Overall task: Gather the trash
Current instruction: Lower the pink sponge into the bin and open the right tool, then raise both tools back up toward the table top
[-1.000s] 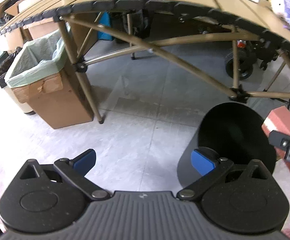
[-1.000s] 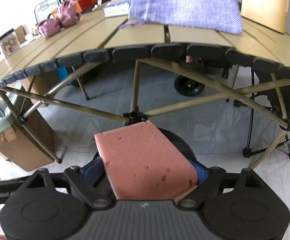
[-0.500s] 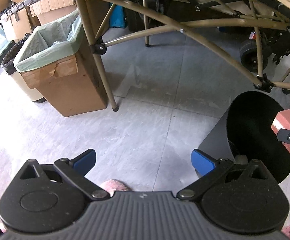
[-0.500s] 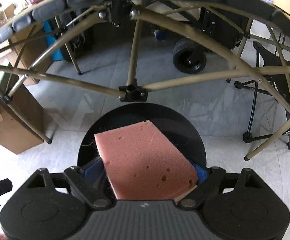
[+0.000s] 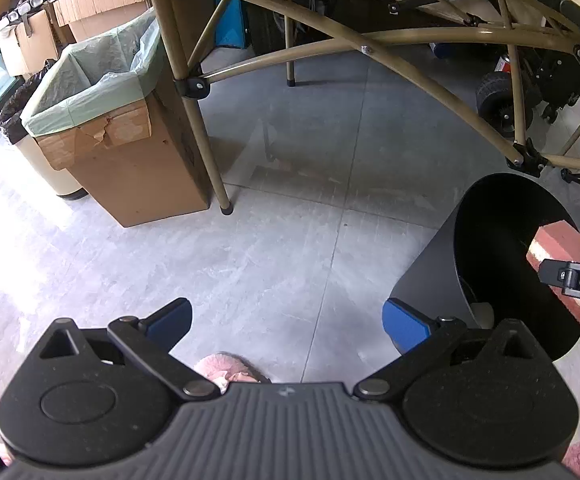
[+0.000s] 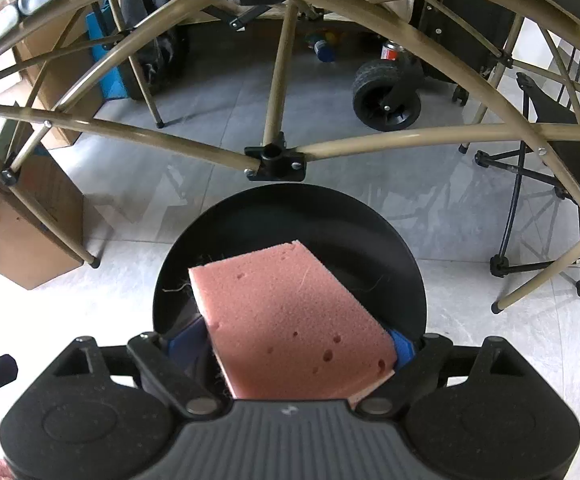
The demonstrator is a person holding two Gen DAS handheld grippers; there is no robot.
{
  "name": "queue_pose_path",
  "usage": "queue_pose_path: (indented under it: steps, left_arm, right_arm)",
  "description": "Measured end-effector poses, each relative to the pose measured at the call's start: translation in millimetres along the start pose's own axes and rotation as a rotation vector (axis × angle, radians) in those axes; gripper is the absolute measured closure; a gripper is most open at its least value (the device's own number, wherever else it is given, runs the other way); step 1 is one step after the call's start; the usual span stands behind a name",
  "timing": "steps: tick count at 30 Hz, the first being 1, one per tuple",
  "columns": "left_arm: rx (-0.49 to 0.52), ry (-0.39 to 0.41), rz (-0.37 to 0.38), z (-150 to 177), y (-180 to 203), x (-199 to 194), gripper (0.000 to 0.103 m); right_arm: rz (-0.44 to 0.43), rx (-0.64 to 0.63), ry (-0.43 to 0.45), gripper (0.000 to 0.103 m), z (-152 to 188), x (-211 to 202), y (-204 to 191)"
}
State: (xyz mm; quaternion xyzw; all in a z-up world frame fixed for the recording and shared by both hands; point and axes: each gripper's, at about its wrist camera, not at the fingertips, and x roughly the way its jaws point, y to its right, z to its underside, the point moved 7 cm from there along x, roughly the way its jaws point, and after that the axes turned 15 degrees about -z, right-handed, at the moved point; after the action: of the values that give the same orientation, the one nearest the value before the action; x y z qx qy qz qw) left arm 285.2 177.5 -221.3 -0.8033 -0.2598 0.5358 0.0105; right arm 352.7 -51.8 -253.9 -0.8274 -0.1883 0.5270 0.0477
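Lowered since the earlier frame: both grippers, tabletop now out of sight above. Right gripper (image 6: 290, 344): clamped on pink sponge (image 6: 285, 320), held over the open mouth of the black bin (image 6: 370, 216), not yet dropped. Left gripper (image 5: 285, 320): jaws apart, empty, over bare floor (image 5: 290, 220) beside the bin. Judgement: sponge positioned for release; letting go should complete this item.

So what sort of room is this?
Probably a storage or workshop room: a folding table over tiled floor, a lined cardboard box used as a bin, and a wheeled cart.
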Motion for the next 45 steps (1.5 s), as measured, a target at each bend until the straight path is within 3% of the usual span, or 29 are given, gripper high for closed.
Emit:
queue_pose_path:
  steps: [4,7,11,30,45]
  left_arm:
    - [0.0,0.0,0.006,0,1,0,0.0]
    - [0.002,-0.001,0.006,0,2,0,0.0]
    - [0.004,-0.007,0.008,1,3,0,0.0]
    - [0.014,0.009,0.027,1,12,-7,0.0]
    - [-0.001,0.082,0.055,-7,15,-28,0.0]
  right_arm:
    - [0.007,-0.01,-0.003,0.012,1,0,-2]
    - [0.007,0.006,-0.006,0.004,0,1,1]
    - [0.011,0.004,-0.003,0.0,0,0,2]
    - [-0.006,-0.028,-0.004,0.0,4,-6,-2]
    - [-0.062,-0.058,0.123,0.0,-1,-56,-5]
